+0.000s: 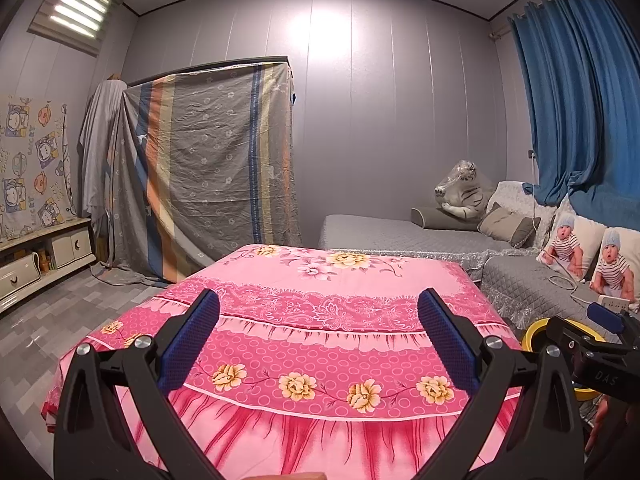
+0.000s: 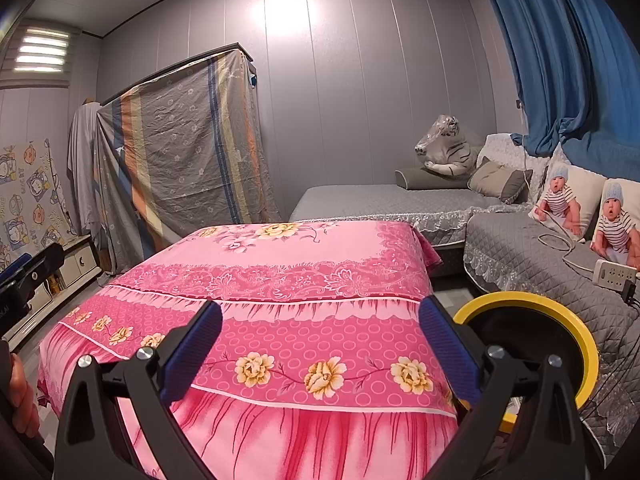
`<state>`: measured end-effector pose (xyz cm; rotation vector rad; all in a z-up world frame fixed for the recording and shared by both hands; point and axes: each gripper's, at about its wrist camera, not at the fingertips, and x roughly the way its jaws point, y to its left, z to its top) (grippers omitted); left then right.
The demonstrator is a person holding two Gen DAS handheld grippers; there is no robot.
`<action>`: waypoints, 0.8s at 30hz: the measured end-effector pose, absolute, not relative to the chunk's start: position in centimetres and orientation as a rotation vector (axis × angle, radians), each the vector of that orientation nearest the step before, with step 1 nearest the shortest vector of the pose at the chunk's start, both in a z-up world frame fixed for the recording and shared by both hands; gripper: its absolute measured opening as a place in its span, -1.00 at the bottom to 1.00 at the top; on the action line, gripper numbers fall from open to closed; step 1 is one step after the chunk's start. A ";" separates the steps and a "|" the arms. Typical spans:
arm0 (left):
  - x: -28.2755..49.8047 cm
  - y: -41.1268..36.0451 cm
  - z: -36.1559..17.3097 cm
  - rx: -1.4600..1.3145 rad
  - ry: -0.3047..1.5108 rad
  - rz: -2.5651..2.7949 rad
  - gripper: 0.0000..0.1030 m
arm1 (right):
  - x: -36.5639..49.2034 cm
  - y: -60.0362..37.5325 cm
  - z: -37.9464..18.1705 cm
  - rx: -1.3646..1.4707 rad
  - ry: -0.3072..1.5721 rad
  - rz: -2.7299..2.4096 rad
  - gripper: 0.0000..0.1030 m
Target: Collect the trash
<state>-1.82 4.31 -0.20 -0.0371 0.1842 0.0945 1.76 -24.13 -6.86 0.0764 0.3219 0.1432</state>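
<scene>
My left gripper (image 1: 318, 336) and right gripper (image 2: 320, 340) both hung with jaws spread wide and holding nothing, above the pink floral cloth-covered table (image 1: 320, 292) filling mid-frame. The round yellow-rimmed trash bin (image 2: 576, 328) stood at lower right, just beside the table and the grey quilted sofa (image 2: 520, 248).

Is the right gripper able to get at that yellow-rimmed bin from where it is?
Probably yes. The yellow-rimmed bin sits just right of the open right gripper, beside the pink-covered table, and nothing shows between them. Its lower part is hidden behind the gripper.
</scene>
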 end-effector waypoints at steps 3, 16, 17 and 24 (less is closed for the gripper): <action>-1.8 4.3 -0.2 -0.041 0.184 0.089 0.84 | 1.8 -24.1 -6.9 0.076 0.323 0.142 0.84; -1.5 4.4 -0.4 -0.049 0.193 0.087 0.84 | 1.9 -24.0 -7.1 0.078 0.330 0.142 0.84; -1.5 4.4 -0.4 -0.049 0.193 0.085 0.84 | 1.8 -24.0 -7.1 0.078 0.330 0.142 0.84; -1.5 4.4 -0.5 -0.051 0.195 0.087 0.84 | 1.9 -24.0 -7.2 0.079 0.332 0.139 0.84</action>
